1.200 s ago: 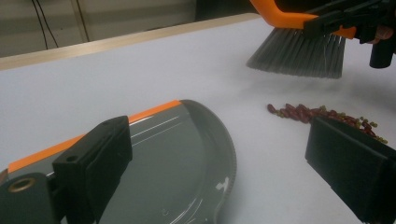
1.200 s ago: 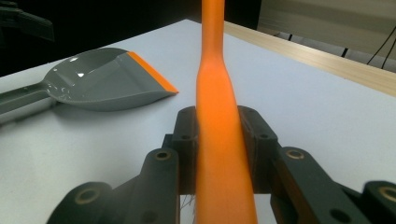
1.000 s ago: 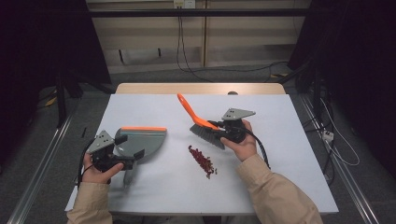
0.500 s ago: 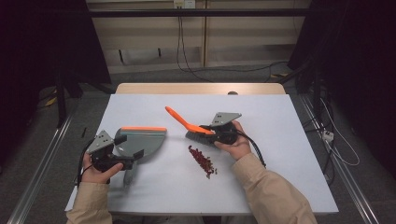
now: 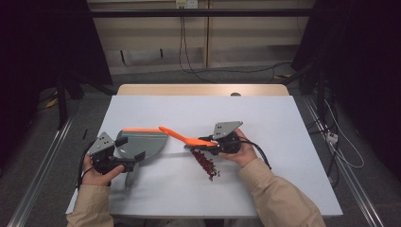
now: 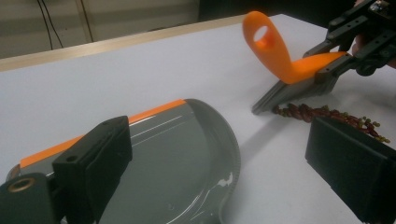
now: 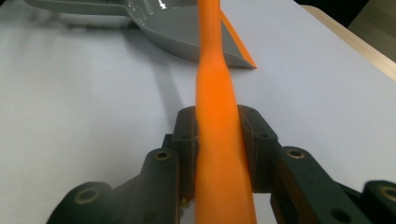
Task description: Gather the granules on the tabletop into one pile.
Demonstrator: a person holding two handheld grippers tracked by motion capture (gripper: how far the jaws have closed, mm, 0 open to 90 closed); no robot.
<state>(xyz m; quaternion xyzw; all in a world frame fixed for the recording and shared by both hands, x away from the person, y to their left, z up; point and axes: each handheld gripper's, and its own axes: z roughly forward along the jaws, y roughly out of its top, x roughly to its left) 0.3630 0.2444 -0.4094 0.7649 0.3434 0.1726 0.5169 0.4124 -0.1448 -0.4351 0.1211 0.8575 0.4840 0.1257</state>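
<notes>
1. On the white table, near its middle, a small brush with an orange handle is clamped in the right gripper; both pads press the handle's flattened neck, and the jaws stand narrow around it.
2. Brush: hard plastic by the look of it, probably light and stiff. The smooth handle may slip or twist if squeezed loosely. The neck just behind the grey bristle head seems the best hold, since it gives control of the sweep. The looped end points toward the dustpan.
3. Dustpan: grey with an orange lip, lying flat on the table left of the brush. Likely thin, light plastic that slides easily when pushed, so it wants steadying by its handle.
4. Left gripper: sits at the near end of the dustpan. Its jaws look wide apart in the left gripper view, with the pan between and below them; I cannot tell whether they grip any part of it.
5. Spill: a streak of small dark red bits, loose and apt to scatter, just beside the bristles.
6. Markings: no brand, label or writing can be read on any item.
</notes>
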